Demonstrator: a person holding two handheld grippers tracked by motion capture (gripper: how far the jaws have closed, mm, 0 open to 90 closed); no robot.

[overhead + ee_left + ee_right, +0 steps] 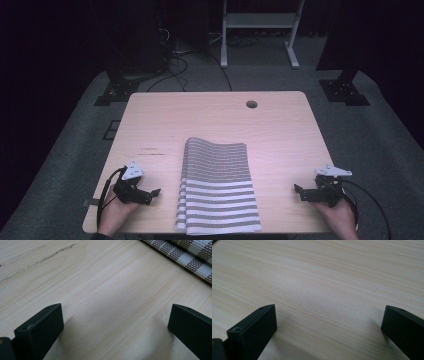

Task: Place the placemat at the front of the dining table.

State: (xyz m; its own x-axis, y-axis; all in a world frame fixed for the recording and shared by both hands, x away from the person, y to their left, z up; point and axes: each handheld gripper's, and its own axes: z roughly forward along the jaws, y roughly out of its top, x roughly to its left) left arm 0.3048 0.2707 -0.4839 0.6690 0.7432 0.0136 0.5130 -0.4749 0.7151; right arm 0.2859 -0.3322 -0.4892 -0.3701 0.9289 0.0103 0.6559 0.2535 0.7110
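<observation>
The left gripper [154, 193] and right gripper [298, 191] rested on the tabletop [215, 120], fingers wide and empty, flanking the folded striped cloth [216, 187], apparently poised to handle it.

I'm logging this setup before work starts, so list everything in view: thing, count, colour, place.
folded cloth: one, brown-and-white striped, table's middle near the front edge
table: one, pale wood, a round hole near its far edge
white frame: one, on the floor behind the table
black stands: two, on the floor either side
cables: several, black, floor behind
left gripper: one, black, jaws open, left of cloth
right gripper: one, black, jaws open, right of cloth
</observation>
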